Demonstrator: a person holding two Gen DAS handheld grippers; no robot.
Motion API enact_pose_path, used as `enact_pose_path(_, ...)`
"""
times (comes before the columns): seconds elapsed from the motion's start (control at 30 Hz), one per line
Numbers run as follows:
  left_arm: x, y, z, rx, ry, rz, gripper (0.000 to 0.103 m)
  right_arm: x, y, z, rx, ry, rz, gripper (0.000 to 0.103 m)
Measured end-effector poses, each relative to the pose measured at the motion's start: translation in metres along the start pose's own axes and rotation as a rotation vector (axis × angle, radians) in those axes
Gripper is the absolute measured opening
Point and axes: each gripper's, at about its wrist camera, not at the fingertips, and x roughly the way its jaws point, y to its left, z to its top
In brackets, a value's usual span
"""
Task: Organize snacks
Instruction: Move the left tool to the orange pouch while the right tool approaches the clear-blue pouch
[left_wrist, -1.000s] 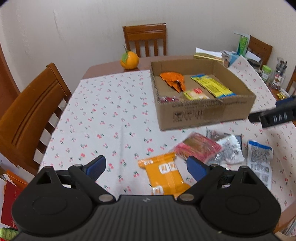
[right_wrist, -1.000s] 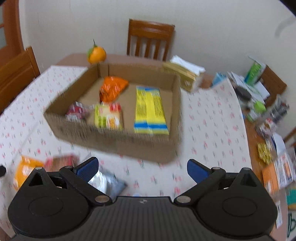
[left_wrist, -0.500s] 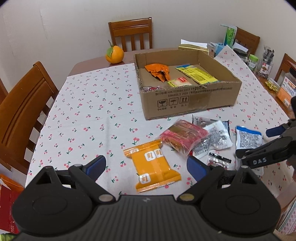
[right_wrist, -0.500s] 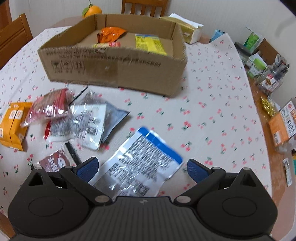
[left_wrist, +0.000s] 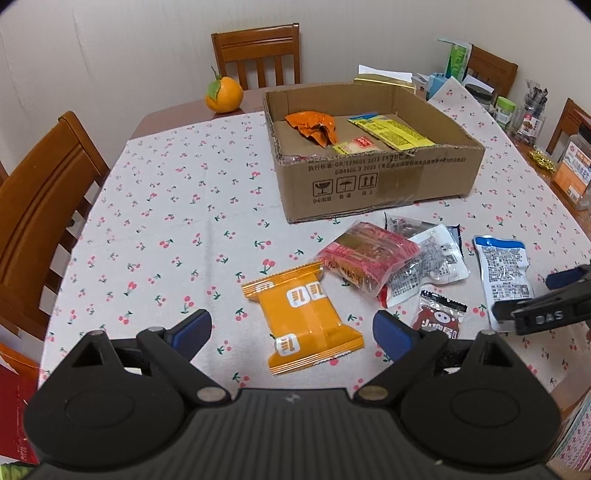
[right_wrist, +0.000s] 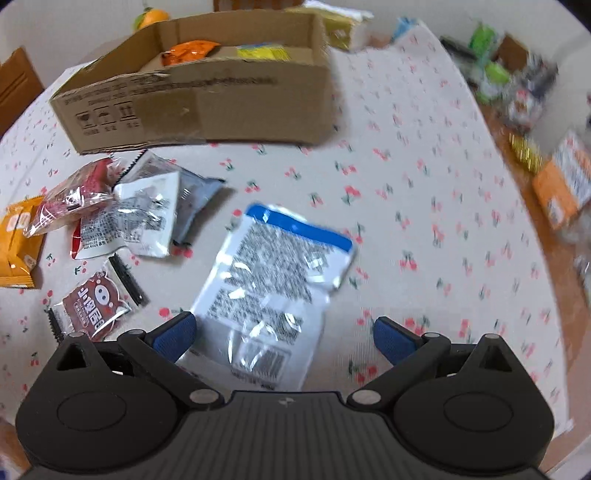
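A cardboard box (left_wrist: 376, 181) (right_wrist: 207, 107) on the cherry-print table holds an orange bag (left_wrist: 314, 125), a yellow packet (left_wrist: 391, 131) and a small yellow-red packet (left_wrist: 352, 145). Loose snacks lie in front of it: an orange packet (left_wrist: 308, 314), a red pack (left_wrist: 365, 256), silver packets (left_wrist: 428, 264), a small brown-red packet (left_wrist: 439, 317) and a blue-and-white pouch (left_wrist: 504, 271) (right_wrist: 273, 284). My left gripper (left_wrist: 291, 332) is open above the orange packet. My right gripper (right_wrist: 284, 336) is open, low over the near end of the blue-and-white pouch; it also shows in the left wrist view (left_wrist: 546, 299).
An orange fruit (left_wrist: 223, 94) sits at the table's far edge. Wooden chairs stand at the left (left_wrist: 40, 199) and behind (left_wrist: 258, 55). Jars, boxes and packets (left_wrist: 517, 110) crowd the right side beside the tablecloth.
My right gripper has dropped from over the box toward the blue-and-white pouch near the front edge. My left gripper has drawn back and lowered slightly over the orange packet.
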Motion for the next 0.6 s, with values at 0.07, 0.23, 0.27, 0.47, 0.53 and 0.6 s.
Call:
enact_pose_path(0.07,0.007,0.0,-0.001,-0.012,0.008,-0.002,0.094,-0.001,-0.003,-0.002,-0.019,-0.01,0.006,0.103)
enact_pose_path(0.23,0.033,-0.002,-0.004,-0.037,0.043,0.016,0.094,-0.003,-0.003,-0.005,-0.042,-0.025,0.016,0.103)
enact_pose_path(0.27,0.039,-0.003,-0.005,-0.039,0.047,0.022,0.094,-0.003,-0.003,-0.007,-0.044,-0.031,0.017,0.103)
enact_pose_path(0.47,0.065,-0.002,-0.007,-0.092,0.102,0.006,0.094,-0.006,-0.006,-0.011,-0.079,-0.047,0.036,0.103)
enact_pose_path(0.53,0.066,-0.001,-0.009,-0.091,0.101,0.016,0.099,-0.005,-0.006,-0.01,-0.093,-0.043,0.044,0.103)
enact_pose_path(0.6,0.065,0.004,-0.013,-0.102,0.097,0.022,0.103,-0.005,-0.007,-0.009,-0.105,-0.043,0.051,0.103)
